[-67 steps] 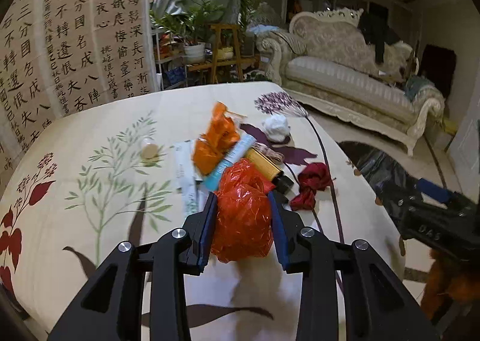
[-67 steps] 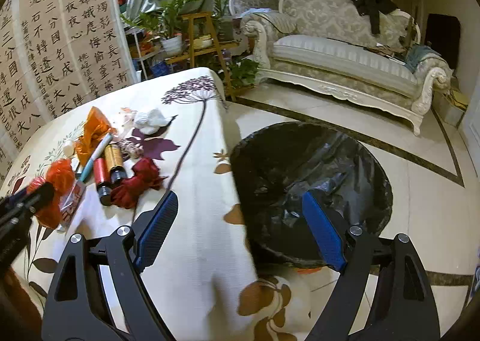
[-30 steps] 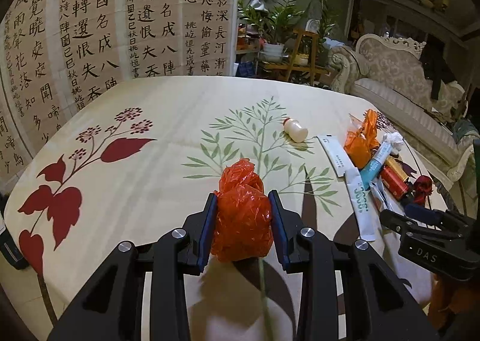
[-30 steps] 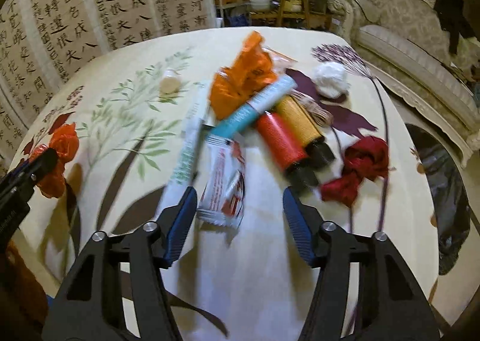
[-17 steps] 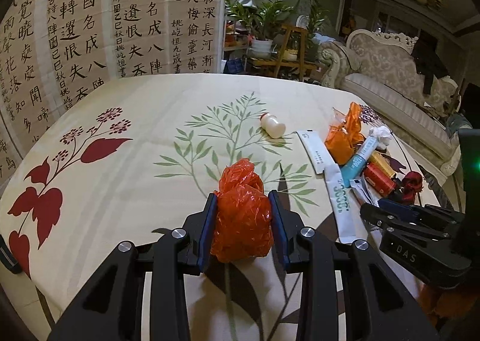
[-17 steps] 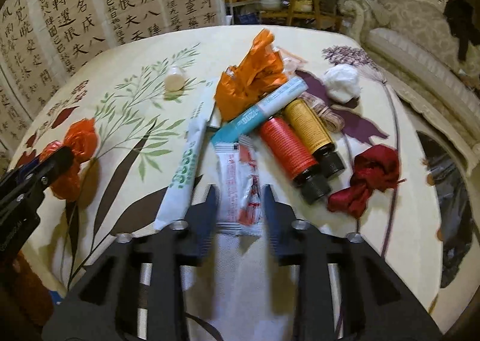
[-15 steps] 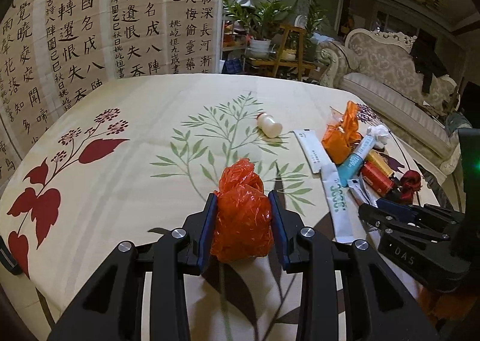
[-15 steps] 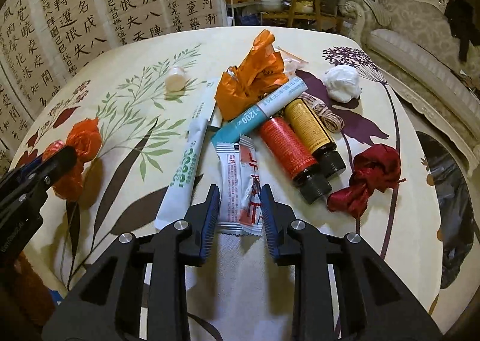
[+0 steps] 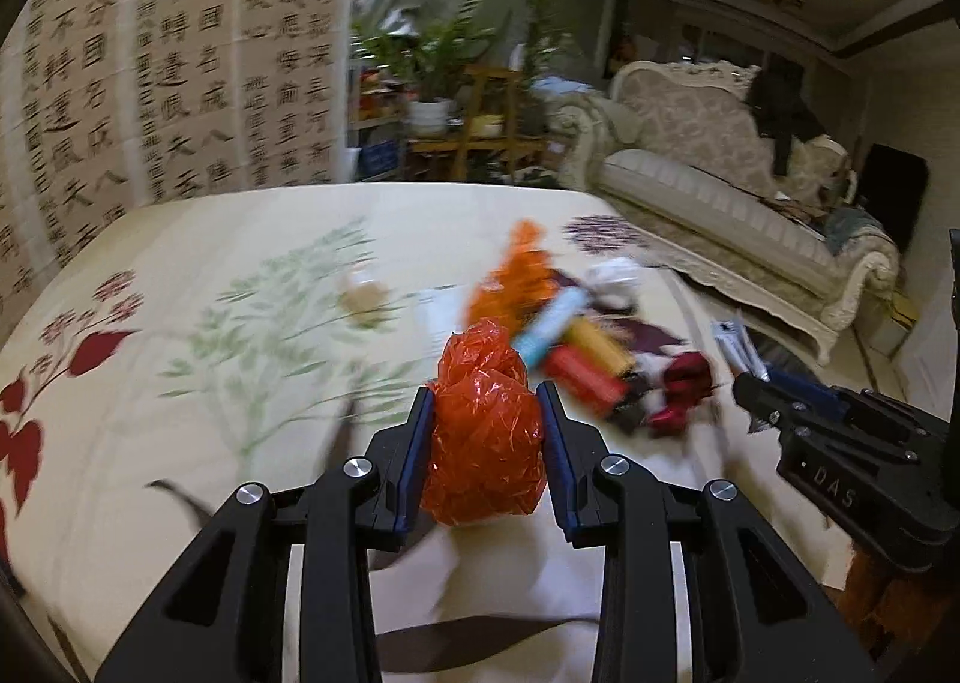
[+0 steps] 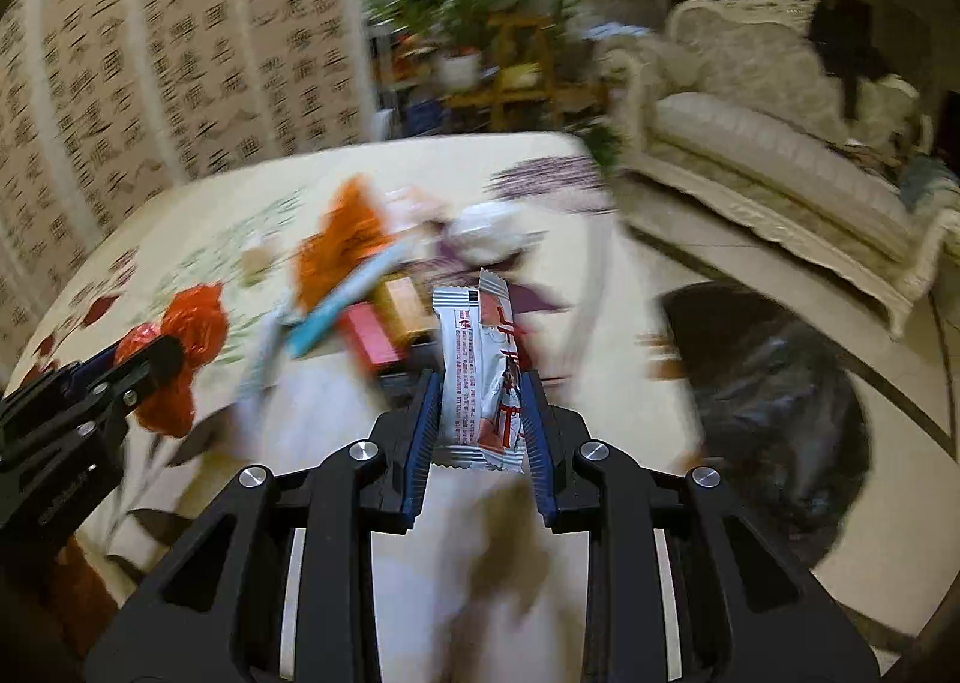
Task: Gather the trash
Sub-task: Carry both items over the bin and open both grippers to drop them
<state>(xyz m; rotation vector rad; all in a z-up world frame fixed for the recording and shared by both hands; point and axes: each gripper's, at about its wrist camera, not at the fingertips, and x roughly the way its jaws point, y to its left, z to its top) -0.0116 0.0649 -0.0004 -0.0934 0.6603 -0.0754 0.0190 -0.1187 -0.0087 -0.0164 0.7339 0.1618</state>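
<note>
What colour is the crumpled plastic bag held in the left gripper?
Bright orange-red; the crumpled plastic bag shows best in the left wrist view.

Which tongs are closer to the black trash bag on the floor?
Right. The right tongs, gripping a snack wrapper, hang by the table edge beside the black trash bag. The left tongs are farther over the table.

— What trash do you have?
— A crumpled red plastic bag, pinched upright in my left fingers, and a silver-and-red snack wrapper, upright in my right.
— And the bin?
— A black-lined trash bin on the floor, right of the table.
</note>
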